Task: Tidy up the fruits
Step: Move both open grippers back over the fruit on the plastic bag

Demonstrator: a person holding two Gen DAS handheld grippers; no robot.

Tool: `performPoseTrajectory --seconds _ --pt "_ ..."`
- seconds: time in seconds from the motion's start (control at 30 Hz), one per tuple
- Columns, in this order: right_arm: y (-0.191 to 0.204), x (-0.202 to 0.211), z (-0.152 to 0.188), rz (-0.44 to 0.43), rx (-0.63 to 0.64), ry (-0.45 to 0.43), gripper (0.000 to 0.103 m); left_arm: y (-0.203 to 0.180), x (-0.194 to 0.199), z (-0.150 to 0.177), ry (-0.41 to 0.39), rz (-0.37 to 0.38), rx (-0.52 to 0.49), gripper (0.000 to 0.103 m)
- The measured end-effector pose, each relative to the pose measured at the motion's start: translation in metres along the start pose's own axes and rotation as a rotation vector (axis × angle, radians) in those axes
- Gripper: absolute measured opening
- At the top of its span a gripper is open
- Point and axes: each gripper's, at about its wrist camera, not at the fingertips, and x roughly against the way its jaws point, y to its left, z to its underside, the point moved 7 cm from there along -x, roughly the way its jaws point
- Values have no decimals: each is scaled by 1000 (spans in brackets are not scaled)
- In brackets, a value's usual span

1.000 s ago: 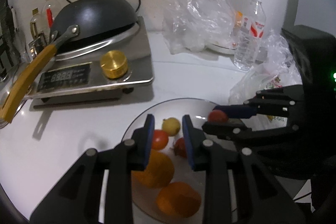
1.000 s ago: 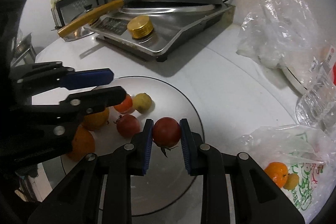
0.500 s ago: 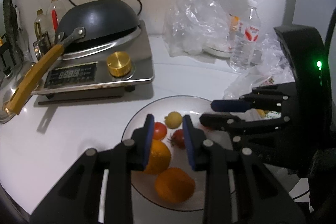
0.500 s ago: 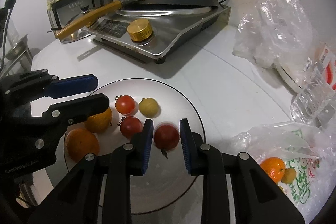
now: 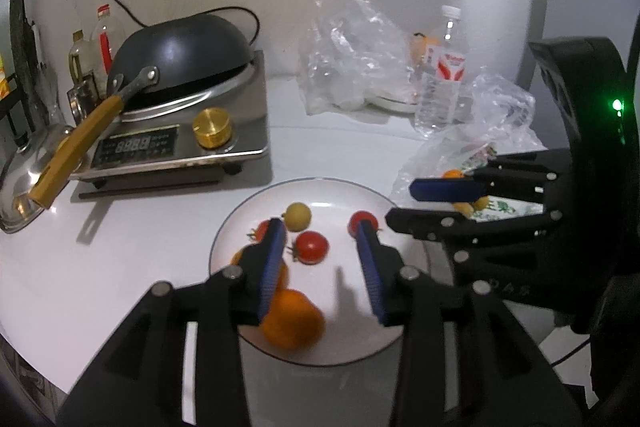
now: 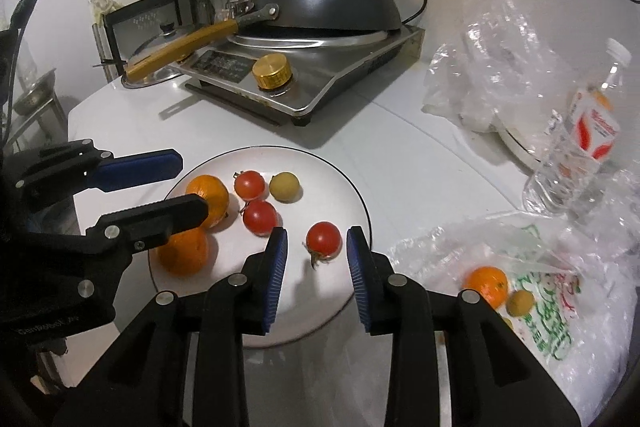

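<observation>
The right gripper (image 6: 316, 247), jaws opening and empty, is hanging nearer the bag's orange (image 6: 485, 284) at lower right; the left gripper (image 5: 320, 251), also opening empty, is farther.

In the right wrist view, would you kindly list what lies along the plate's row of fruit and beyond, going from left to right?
Orange → tomato → yellow-green fruit → plate rim → water bottle.
</observation>
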Motion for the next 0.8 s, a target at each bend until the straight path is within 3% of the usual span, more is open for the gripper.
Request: performPoseTrajectory --seconds 0.8 --pt "-43 86 51 77 -76 -69 33 -89 30 1 -21 46 -64 44"
